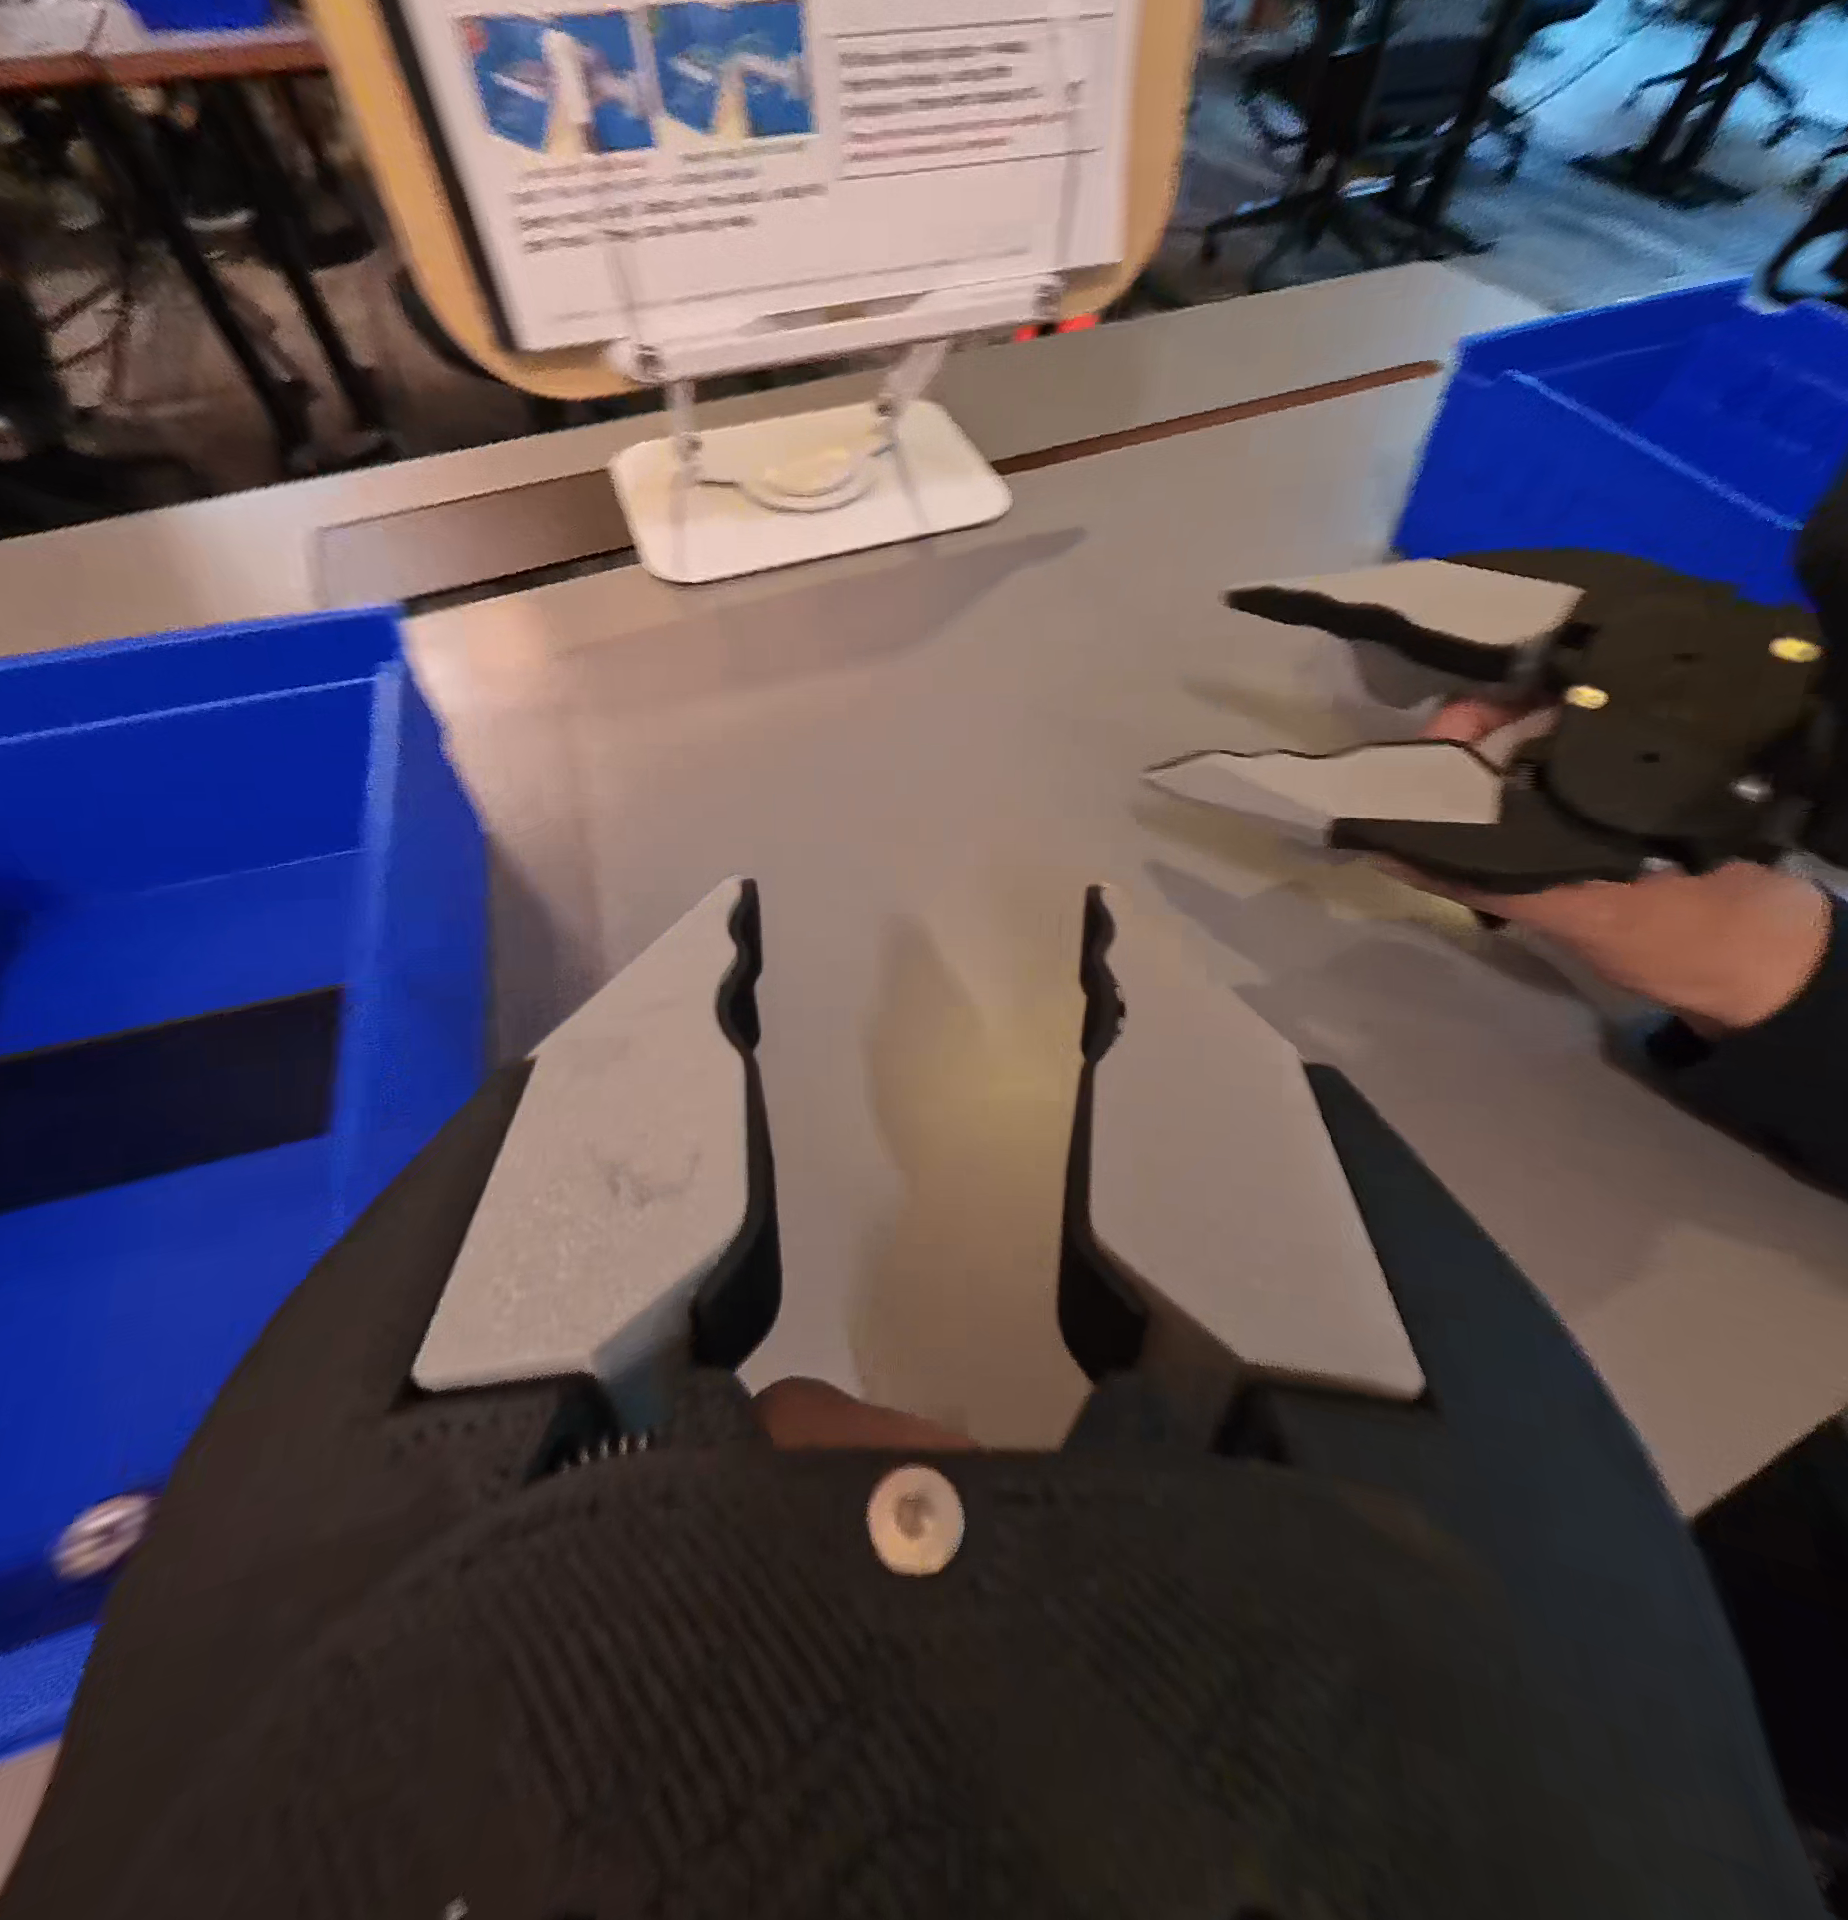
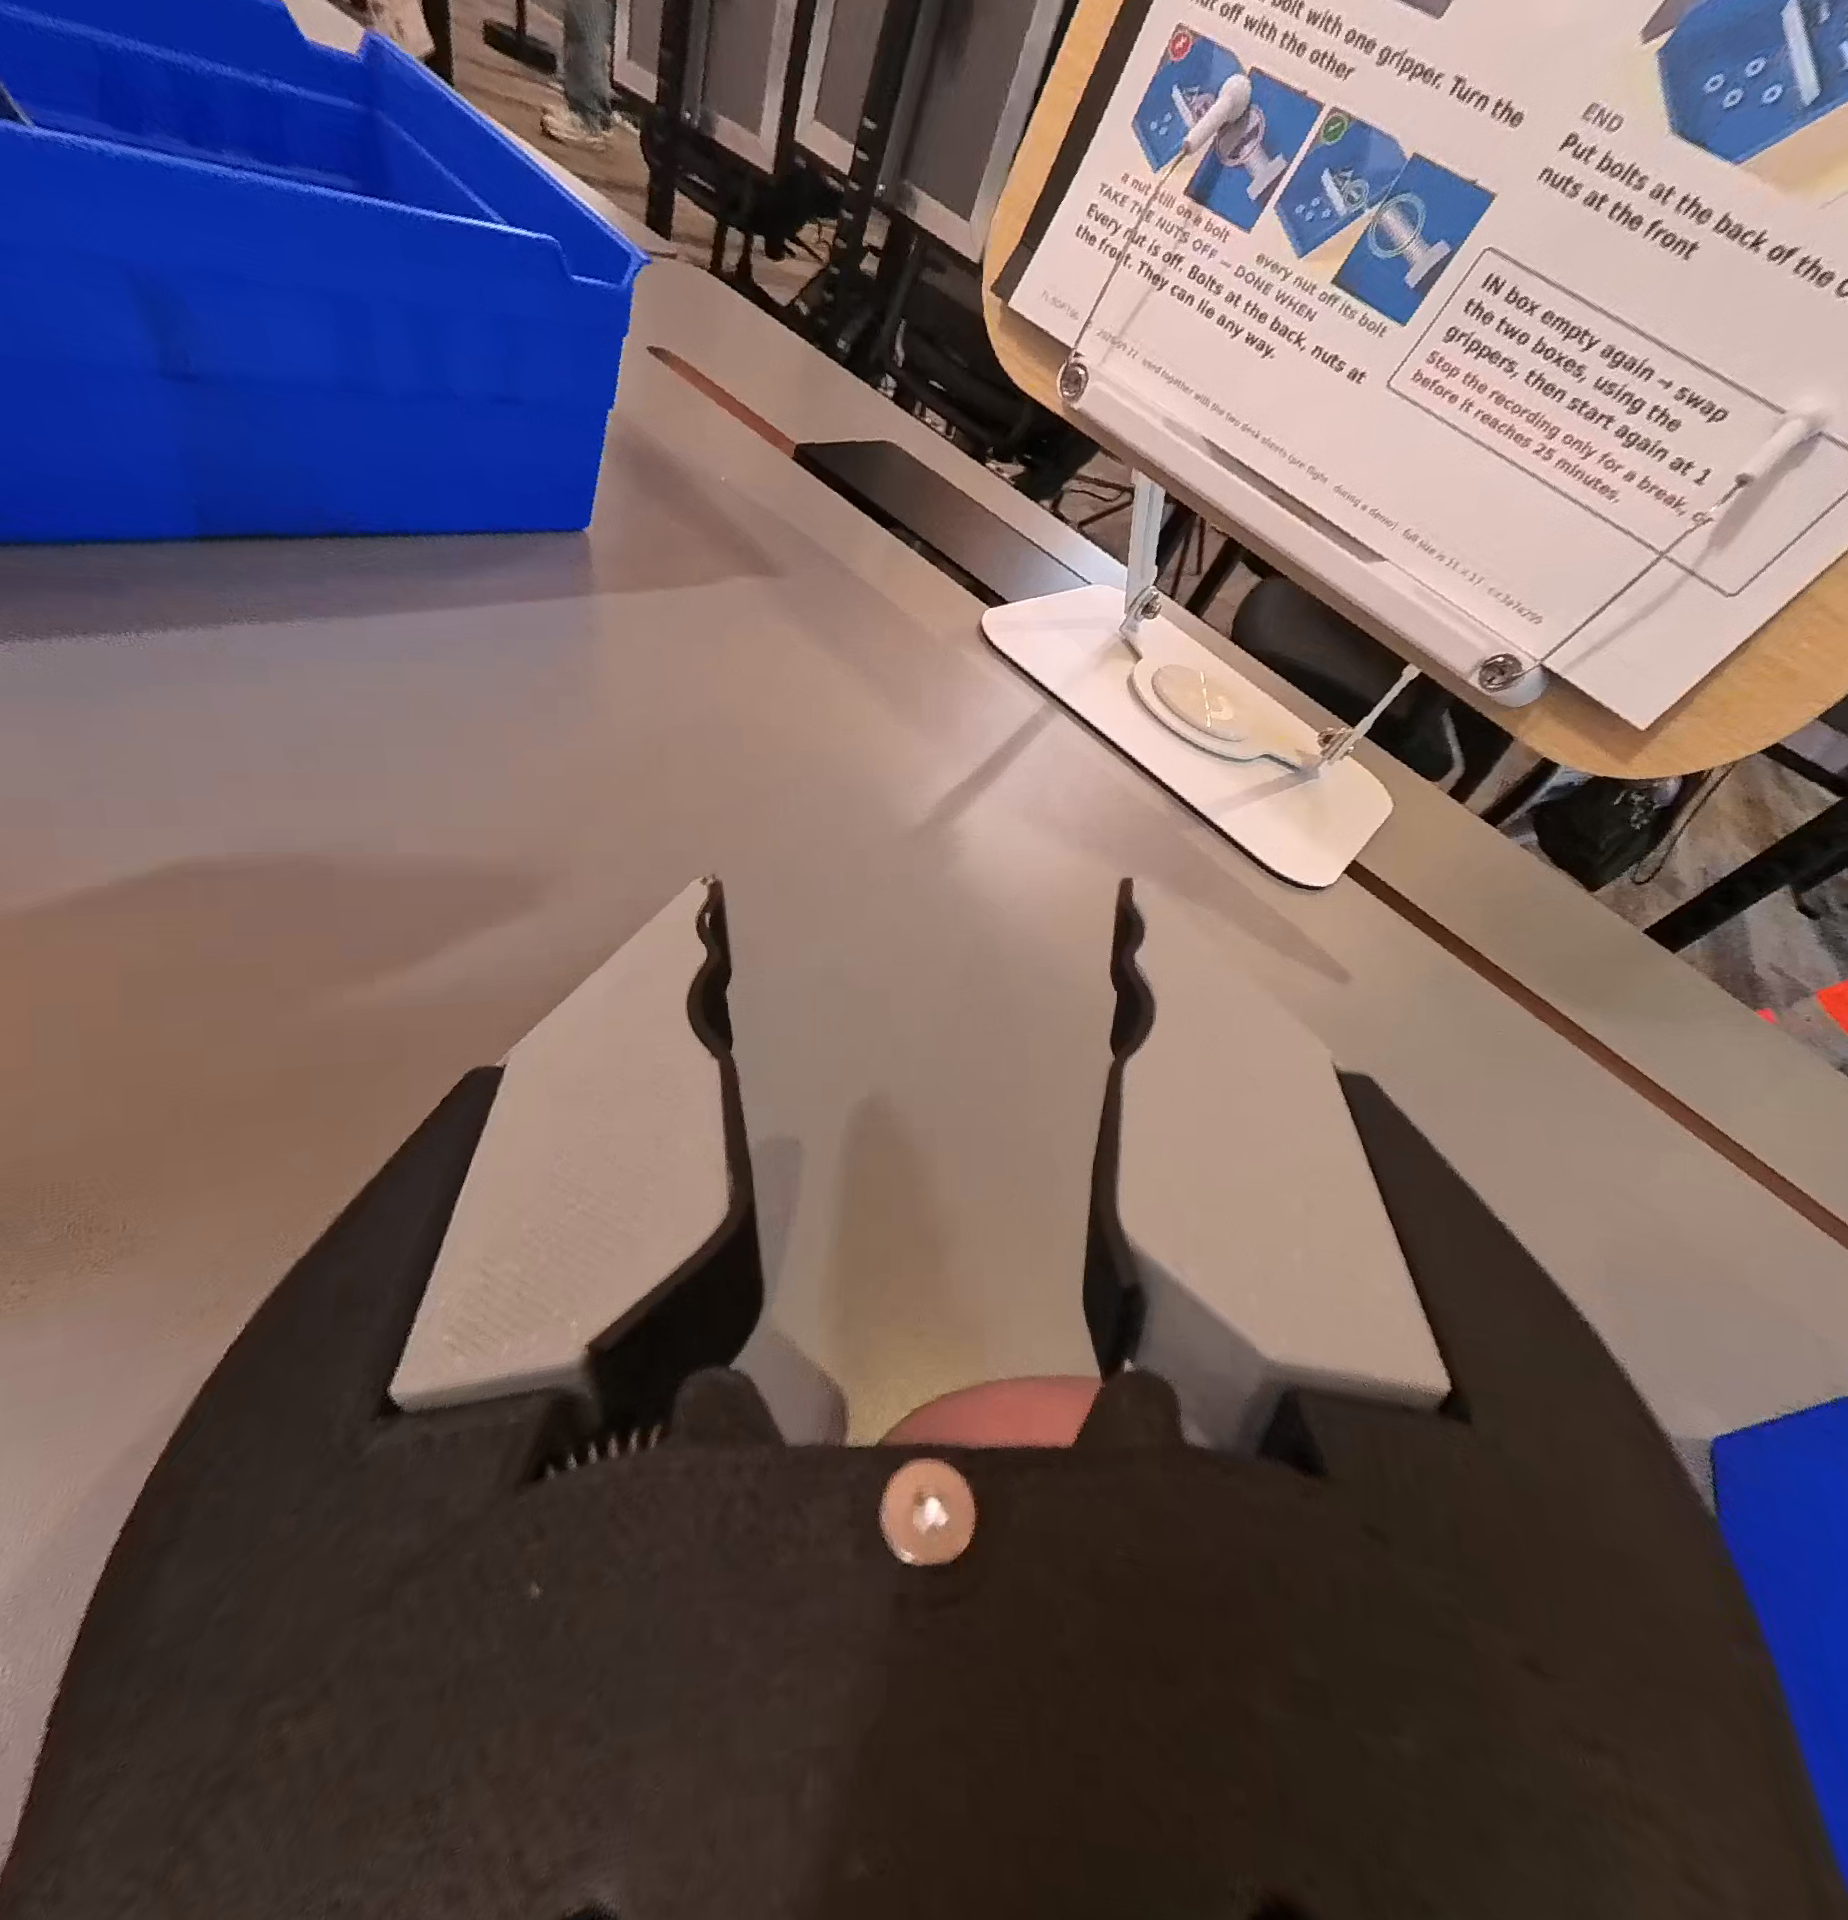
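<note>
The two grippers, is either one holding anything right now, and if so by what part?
Nothing is held. The left gripper and the right gripper are both open and empty above the grey table.

A document stand (image 1: 811, 488) stood at the far middle of the bench (image 1: 899, 748), carrying a printed sheet (image 1: 785, 156). One bin (image 1: 193, 1039) sat on the bench at the left, another bin (image 1: 1626, 447) at the far right. The left hand-held gripper (image 1: 920, 966) hung over the bench between them, with the right hand-held gripper (image 1: 1200, 686) to its right, before the right bin.
</note>
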The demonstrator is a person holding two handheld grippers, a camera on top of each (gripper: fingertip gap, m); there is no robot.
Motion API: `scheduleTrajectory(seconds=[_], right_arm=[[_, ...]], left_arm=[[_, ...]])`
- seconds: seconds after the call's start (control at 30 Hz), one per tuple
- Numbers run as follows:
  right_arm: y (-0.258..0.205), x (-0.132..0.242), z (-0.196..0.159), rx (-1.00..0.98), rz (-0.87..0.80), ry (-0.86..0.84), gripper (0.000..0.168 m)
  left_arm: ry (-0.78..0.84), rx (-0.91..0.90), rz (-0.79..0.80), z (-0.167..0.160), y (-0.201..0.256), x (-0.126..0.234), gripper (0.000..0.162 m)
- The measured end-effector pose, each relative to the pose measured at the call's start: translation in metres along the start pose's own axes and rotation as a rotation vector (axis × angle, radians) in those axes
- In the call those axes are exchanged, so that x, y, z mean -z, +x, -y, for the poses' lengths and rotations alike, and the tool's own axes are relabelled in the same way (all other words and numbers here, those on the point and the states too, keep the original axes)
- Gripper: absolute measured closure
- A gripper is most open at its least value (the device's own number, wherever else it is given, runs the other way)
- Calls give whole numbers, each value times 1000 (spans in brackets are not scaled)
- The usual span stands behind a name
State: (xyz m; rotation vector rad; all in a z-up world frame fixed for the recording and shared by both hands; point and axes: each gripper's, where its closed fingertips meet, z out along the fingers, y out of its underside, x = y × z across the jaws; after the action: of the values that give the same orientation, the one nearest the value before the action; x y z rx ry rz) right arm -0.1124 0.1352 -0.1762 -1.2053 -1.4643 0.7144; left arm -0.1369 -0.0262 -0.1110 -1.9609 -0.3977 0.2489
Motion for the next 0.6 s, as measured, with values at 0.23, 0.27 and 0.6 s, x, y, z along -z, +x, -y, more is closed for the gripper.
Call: scheduleTrajectory(seconds=[0.23, 0.27, 0.6], right_arm=[[0, 1, -2, -34, 53, 12, 105], [0, 1, -1, -37, 60, 17, 111], [-9, 7, 7, -23, 86, 61, 153]], left_arm=[[-105, -11, 28, -73, 27, -46, 89], [-115, -25, 34, -79, 27, -50, 87], [3, -38, 11, -57, 3, -83, 130]])
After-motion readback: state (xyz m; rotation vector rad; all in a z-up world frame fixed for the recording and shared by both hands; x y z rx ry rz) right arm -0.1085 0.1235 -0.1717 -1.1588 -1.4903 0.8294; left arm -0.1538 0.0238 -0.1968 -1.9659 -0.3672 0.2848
